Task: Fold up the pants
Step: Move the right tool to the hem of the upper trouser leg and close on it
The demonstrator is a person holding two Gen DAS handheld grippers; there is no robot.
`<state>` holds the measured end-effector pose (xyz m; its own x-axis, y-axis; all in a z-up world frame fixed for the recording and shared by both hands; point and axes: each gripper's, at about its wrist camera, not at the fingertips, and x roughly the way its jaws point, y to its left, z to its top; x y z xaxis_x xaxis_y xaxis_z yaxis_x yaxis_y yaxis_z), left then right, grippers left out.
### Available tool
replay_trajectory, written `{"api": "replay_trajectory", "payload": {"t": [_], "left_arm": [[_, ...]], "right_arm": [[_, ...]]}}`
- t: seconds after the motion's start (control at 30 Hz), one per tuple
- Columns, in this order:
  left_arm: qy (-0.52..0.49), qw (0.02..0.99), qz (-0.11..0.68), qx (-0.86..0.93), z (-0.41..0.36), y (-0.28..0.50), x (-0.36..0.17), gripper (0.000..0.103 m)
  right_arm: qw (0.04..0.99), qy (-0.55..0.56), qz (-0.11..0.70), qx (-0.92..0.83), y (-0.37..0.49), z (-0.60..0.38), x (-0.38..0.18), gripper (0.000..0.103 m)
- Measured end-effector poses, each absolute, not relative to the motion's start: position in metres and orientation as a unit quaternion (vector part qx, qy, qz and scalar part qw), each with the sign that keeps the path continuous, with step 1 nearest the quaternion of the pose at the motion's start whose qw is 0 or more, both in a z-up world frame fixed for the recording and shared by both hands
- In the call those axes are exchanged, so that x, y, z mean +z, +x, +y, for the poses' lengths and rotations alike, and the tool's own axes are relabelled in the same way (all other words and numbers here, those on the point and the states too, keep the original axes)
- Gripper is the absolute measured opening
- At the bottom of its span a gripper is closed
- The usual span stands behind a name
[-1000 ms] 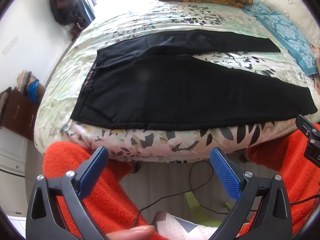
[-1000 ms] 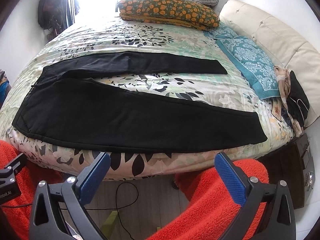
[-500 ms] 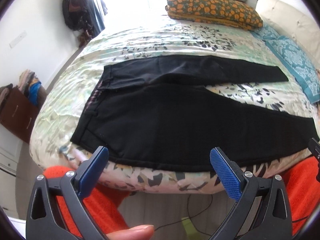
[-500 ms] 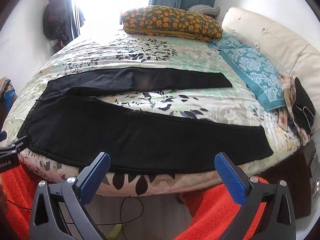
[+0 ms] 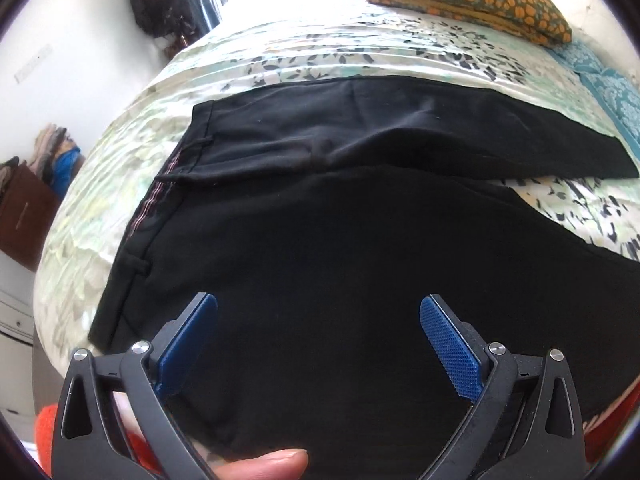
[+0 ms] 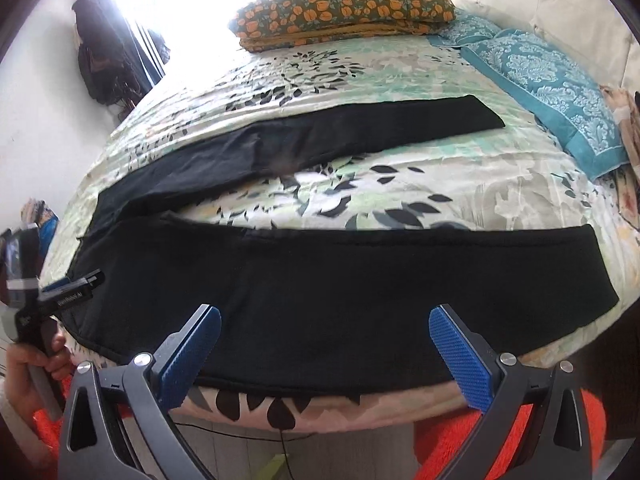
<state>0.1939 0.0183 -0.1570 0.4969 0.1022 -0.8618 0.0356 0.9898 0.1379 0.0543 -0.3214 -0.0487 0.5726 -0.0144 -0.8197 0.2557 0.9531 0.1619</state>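
Observation:
Black pants (image 5: 320, 248) lie flat on the bed, waistband at the left, both legs spread apart to the right. My left gripper (image 5: 318, 312) is open and empty, hovering over the hip area of the near leg, close to the near edge. My right gripper (image 6: 325, 320) is open and empty over the near leg (image 6: 320, 280), close to its front edge. The left gripper also shows in the right wrist view (image 6: 60, 292) at the waistband end. The far leg (image 6: 360, 128) lies across the middle of the bed.
The bed has a leaf-print sheet (image 6: 400, 192). An orange-patterned pillow (image 6: 344, 8) lies at the back, a teal cloth (image 6: 552, 84) at the right. Orange fleece (image 6: 460, 440) and a cable on the floor (image 6: 284, 444) show below the bed edge.
Both grippers have moved forward and closer to the bed, from below its edge to over the near pant leg. Both stay open. The pants have not moved.

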Motion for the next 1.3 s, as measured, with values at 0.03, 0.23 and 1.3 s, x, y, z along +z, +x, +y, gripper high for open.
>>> {"api": "replay_trajectory", "payload": {"t": [0.03,0.23,1.3], "left_arm": [[0.071,0.860,0.504,0.023,0.020,0.201,-0.164,0.102],[0.035,0.862,0.505,0.021,0.029,0.207,-0.192,0.103],[-0.026,0.864,0.499,-0.061,0.024,0.313,-0.142,0.102]], "right_arm": [[0.882,0.142,0.444,-0.072,0.064,-0.340,-0.047,0.103],[0.881,0.164,0.432,-0.100,0.165,-0.480,-0.051,0.103],[0.835,0.162,0.470,-0.238,0.315,-0.695,-0.128,0.077]]}}
